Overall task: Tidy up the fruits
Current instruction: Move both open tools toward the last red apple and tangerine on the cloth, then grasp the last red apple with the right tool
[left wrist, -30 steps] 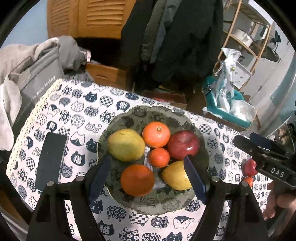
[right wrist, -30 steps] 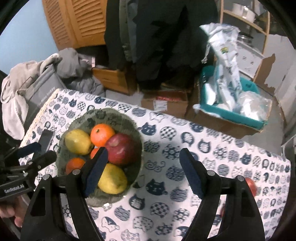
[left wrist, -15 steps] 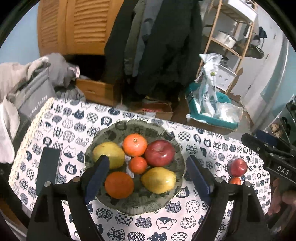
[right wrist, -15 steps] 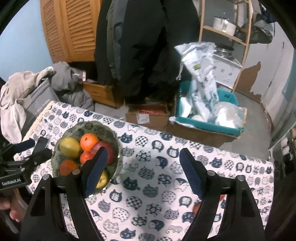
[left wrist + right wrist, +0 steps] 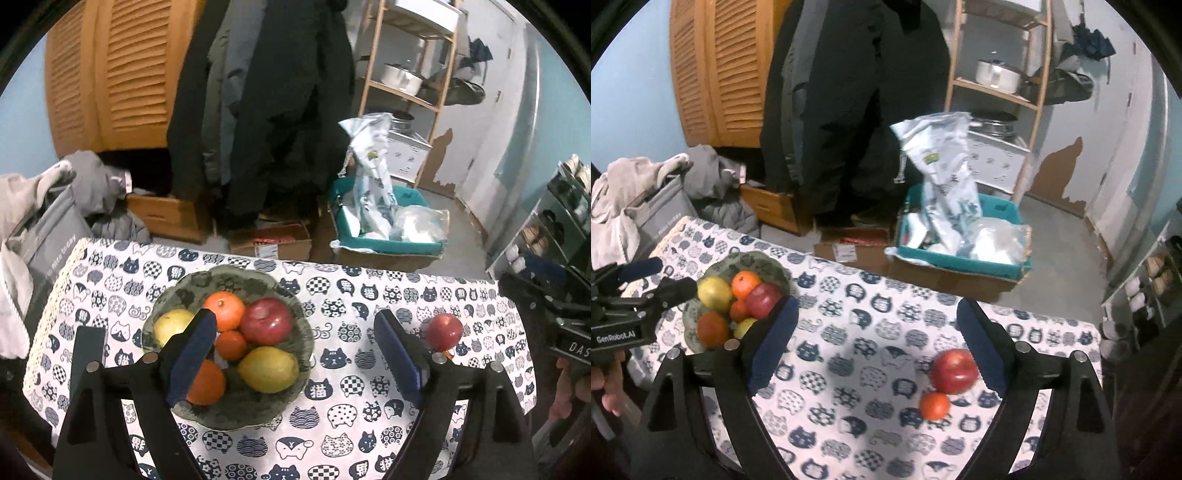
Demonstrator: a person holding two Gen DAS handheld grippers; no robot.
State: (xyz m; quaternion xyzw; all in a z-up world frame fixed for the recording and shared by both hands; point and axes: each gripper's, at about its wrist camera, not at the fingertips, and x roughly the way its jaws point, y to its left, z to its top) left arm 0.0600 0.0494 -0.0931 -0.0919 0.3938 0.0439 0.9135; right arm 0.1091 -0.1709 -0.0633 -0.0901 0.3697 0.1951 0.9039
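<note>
A dark green plate (image 5: 258,413) on the cat-print tablecloth (image 5: 351,295) holds a red apple (image 5: 266,321), two yellow fruits, and three orange fruits. My left gripper (image 5: 295,354) is open and empty above the plate's right side. A loose red apple (image 5: 954,370) and a small orange fruit (image 5: 934,405) lie at the table's right; the apple also shows in the left wrist view (image 5: 444,330). My right gripper (image 5: 875,345) is open and empty, raised above the table, the loose apple by its right finger. The plate (image 5: 768,267) is at its left.
A dark phone (image 5: 86,354) lies left of the plate. A grey bag (image 5: 48,243) stands at the table's left edge. On the floor beyond are cardboard boxes (image 5: 273,243) and a teal bin (image 5: 384,240) of bags.
Both grippers have risen and pulled back, so the table looks smaller. The right wrist view has swung right, bringing the loose apple and small orange fruit into sight. No fruit has moved.
</note>
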